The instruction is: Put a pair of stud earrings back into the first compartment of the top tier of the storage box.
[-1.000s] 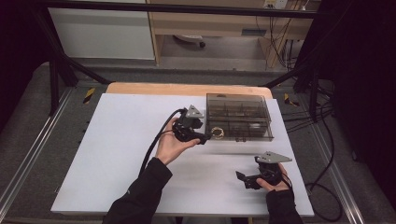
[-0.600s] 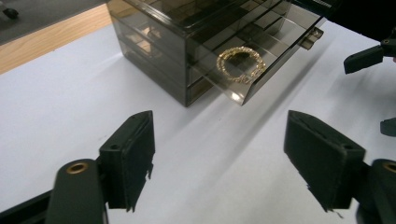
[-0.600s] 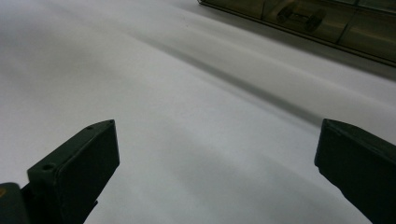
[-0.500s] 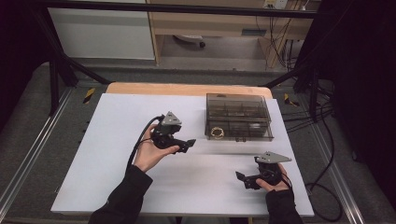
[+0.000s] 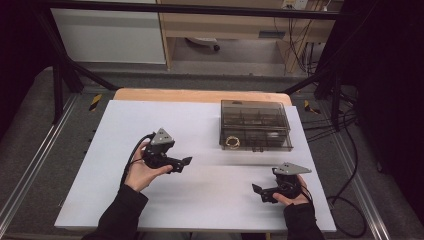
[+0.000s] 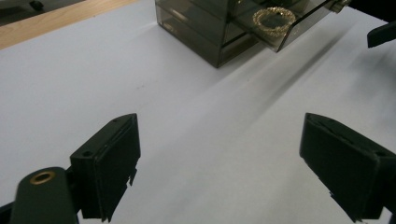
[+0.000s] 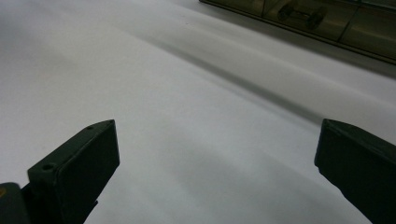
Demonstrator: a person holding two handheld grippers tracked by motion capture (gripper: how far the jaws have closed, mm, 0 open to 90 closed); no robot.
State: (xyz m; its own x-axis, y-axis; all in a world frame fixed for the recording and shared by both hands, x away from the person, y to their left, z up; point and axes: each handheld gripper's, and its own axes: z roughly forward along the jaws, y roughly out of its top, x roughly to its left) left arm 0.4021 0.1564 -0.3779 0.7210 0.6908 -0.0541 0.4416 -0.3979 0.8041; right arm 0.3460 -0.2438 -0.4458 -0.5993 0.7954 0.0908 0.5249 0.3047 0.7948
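A smoky clear compartment box (image 5: 255, 125) stands at the back right of the white table (image 5: 200, 125), with a gold ring-shaped piece (image 5: 231, 142) in its front left corner. In the left gripper view the box (image 6: 205, 32) and the gold piece (image 6: 274, 16) lie ahead, well beyond the jaws. My left gripper (image 5: 183, 162) (image 6: 222, 140) hovers left of the box; its jaws have just been opening and stand open with nothing between them. Near the front right edge, my right gripper (image 5: 260, 192) (image 7: 219, 140) is open over bare table and holds nothing.
A wooden strip (image 5: 200, 95) runs along the table's far edge. Metal rails (image 5: 45, 160) flank the table, and cables (image 5: 345, 150) hang at the right. The box's front edge (image 7: 327, 21) shows at the top of the right gripper view.
My left hand has drawn back from the box's front left corner, leftward and toward the near side. Its jaws have spread wider. The right hand has kept still.
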